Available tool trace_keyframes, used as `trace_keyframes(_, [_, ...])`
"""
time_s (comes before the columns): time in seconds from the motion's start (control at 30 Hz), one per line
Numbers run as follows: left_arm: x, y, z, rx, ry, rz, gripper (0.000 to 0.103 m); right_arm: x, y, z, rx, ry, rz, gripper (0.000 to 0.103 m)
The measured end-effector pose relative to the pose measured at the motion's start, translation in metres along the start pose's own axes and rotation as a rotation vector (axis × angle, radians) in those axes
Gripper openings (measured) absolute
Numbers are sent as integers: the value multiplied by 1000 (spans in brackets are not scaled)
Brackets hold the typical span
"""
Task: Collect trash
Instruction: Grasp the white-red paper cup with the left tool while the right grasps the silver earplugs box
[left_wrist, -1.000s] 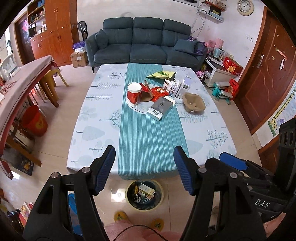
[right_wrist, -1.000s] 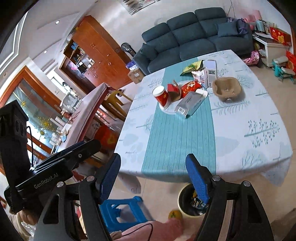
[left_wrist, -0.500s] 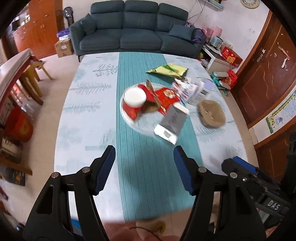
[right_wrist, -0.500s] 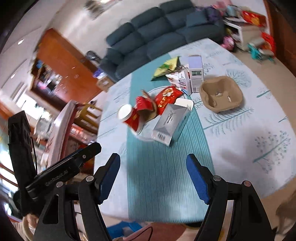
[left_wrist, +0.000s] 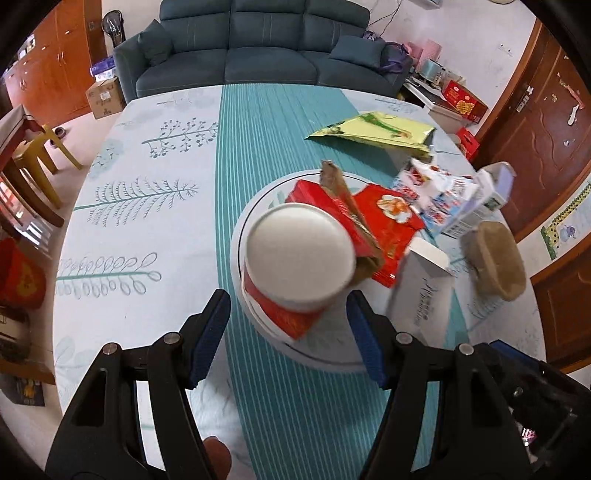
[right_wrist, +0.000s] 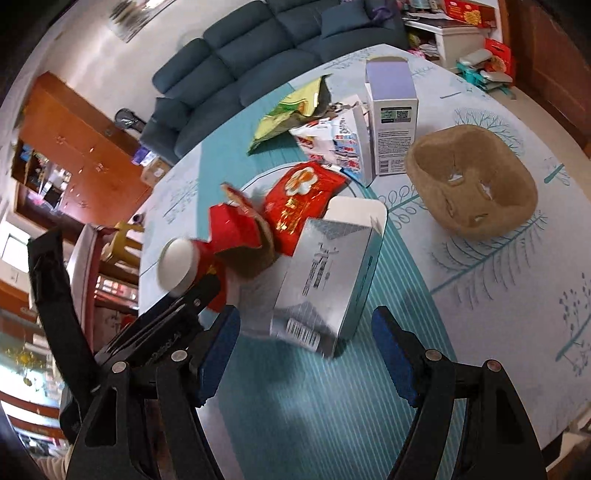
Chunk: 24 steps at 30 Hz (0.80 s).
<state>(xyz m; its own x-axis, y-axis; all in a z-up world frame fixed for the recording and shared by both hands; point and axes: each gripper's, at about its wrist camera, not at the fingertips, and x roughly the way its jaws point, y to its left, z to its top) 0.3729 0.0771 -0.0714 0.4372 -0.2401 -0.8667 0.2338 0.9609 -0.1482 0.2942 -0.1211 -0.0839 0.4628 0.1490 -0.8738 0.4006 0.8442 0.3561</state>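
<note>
In the left view, we are holding our left gripper (left_wrist: 288, 325) wide open with nothing in it, just in front of the red paper cup (left_wrist: 295, 266) standing on the white plate (left_wrist: 332, 354). We are getting ready to grab it; next we need to slide the fingers around it. In the right view, our right gripper (right_wrist: 306, 347) is also wide open and empty, near the silver box (right_wrist: 325, 277).

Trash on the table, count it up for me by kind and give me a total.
Paper cups: 1, red with a white lid
Cardboard boxes: 3, silver, lavender-topped, torn red
Snack wrappers: 3, red, yellow-green, white printed
Pulp cup carriers: 1
Total: 8
</note>
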Motion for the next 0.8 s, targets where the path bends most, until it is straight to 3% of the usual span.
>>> trace_keyframes(0.3, [27, 15, 22, -32, 20, 7, 62, 45, 5, 19, 48, 44, -101, 75])
trace_keyframes(0.5, [33, 24, 33, -34, 24, -14, 41, 69, 20, 22, 8, 82, -210, 75])
trace_keyframes(0.67, [31, 38, 37, -42, 35, -49, 39, 83, 30, 19, -47, 89, -293, 72])
trace_keyframes(0.8, [22, 43, 36, -32, 40, -63, 39, 82, 29, 16, -50, 79, -288, 64])
